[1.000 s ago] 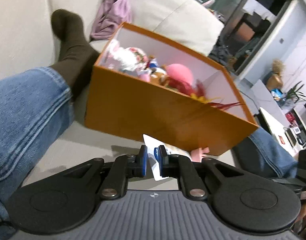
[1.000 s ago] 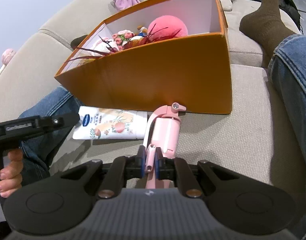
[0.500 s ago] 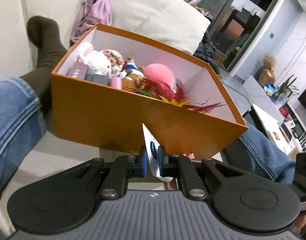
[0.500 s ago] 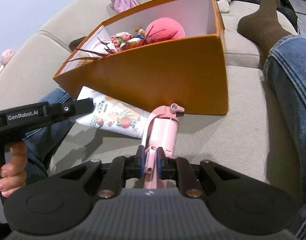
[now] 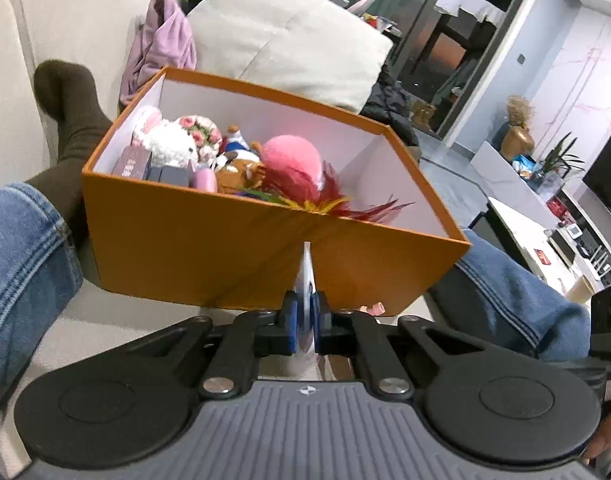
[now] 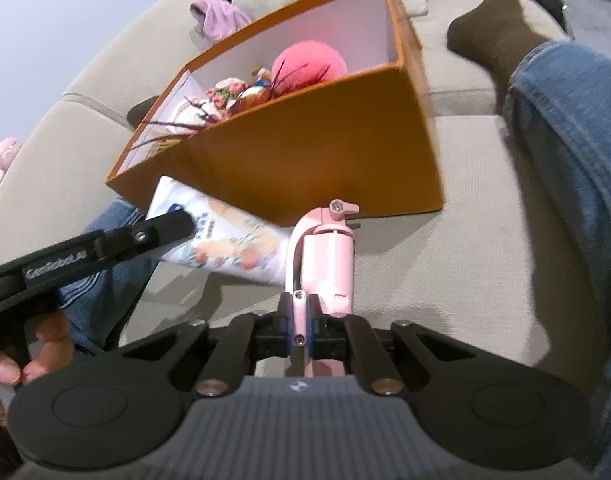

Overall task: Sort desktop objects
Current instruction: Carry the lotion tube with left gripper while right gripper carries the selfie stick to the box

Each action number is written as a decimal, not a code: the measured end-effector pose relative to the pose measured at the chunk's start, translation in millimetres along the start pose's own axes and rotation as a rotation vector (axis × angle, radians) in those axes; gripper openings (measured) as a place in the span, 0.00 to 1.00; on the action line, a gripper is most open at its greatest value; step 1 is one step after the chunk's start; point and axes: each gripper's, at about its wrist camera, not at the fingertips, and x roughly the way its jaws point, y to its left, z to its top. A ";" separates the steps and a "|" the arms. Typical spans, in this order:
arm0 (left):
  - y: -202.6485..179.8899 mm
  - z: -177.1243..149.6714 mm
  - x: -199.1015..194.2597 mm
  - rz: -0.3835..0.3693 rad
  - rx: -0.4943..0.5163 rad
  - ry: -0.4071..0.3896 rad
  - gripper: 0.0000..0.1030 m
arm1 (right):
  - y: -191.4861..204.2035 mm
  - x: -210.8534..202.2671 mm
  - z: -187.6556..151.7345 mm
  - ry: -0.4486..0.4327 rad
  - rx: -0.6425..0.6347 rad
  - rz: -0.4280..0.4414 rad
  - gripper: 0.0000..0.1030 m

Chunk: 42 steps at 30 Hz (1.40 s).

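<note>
Two things pinched at once, one in each gripper. Lifts the soft white tube with peach pictures (image 6: 225, 248) up off the beige sofa seat (image 6: 485, 200) and tips it on its edge, no longer flat like a moment ago. Hangs it just in front of the big orange cardboard box (image 5: 193, 240), below the rim, not inside yet. Probably means a short job left for this one: up over the wall and down beside the fluffy toys (image 5: 173, 144). Left gripper (image 5: 304, 320) squeezed tight on the thin end of the tube. Right gripper (image 6: 300, 320) closing its jaws on the thin handle of the pink plastic gadget (image 6: 329, 256), pads already pressing on it. Keeps that one low by the front of the box, close to the tube, hardly moved.
</note>
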 end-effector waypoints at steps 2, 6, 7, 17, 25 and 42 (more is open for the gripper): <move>-1.3 1.2 -7.9 0.003 0.011 -0.012 0.07 | 1.7 -9.8 0.4 -0.013 0.005 -0.003 0.06; -2.5 7.8 -28.1 -0.025 0.008 -0.043 0.07 | 8.5 -35.7 5.7 -0.050 0.006 0.015 0.06; -3.2 10.1 -33.2 -0.030 0.009 -0.053 0.07 | 12.5 -45.0 9.1 -0.071 -0.004 0.017 0.06; -6.8 48.9 -78.3 -0.079 -0.003 -0.174 0.07 | 56.1 -102.3 82.7 -0.276 -0.122 0.013 0.06; 3.2 78.8 -84.2 0.000 -0.009 -0.270 0.07 | 62.7 -52.2 149.4 -0.297 -0.129 -0.114 0.06; 21.5 97.1 -52.1 0.034 -0.020 -0.245 0.07 | 32.7 51.3 163.4 -0.210 -0.170 -0.379 0.06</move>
